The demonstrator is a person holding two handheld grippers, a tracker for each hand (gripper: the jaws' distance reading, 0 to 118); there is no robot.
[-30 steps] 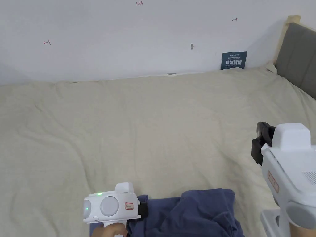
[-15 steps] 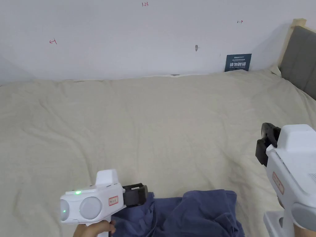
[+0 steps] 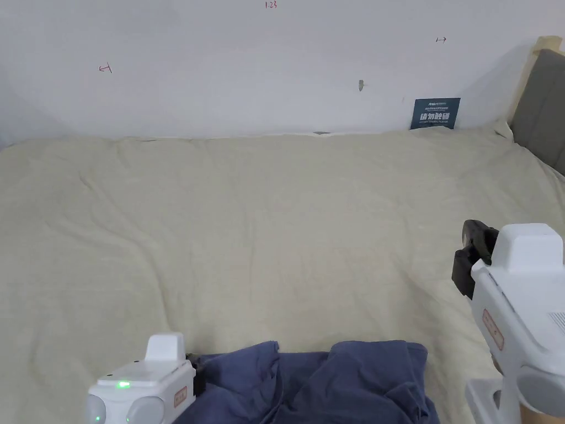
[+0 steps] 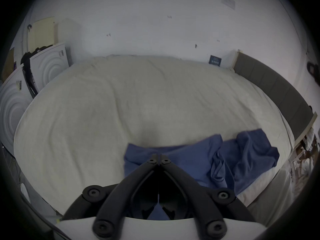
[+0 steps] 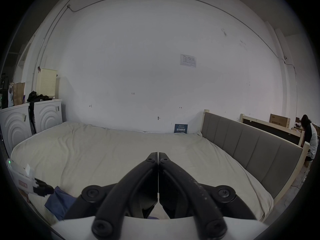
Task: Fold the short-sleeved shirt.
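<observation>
We see crumpled navy cotton shirt (image 3: pixel 331 381) at near edge of beige bed (image 3: pixel 265 232), long axis along that edge. Left gripper (image 4: pixel 158 160) over shirt, jaws closed, empty; right gripper (image 5: pixel 158 154) jaws closed, empty.

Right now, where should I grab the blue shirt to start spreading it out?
Probably the far edge of the blue shirt, coming down from above. It lies bunched at the near edge of the bed, and that far edge forms raised lobes, free for a hand-held gripper.

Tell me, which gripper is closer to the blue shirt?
The left. The left gripper sits shut right at the near left edge of the blue shirt; the right gripper hangs shut above the bed, off to the shirt's right.
</observation>
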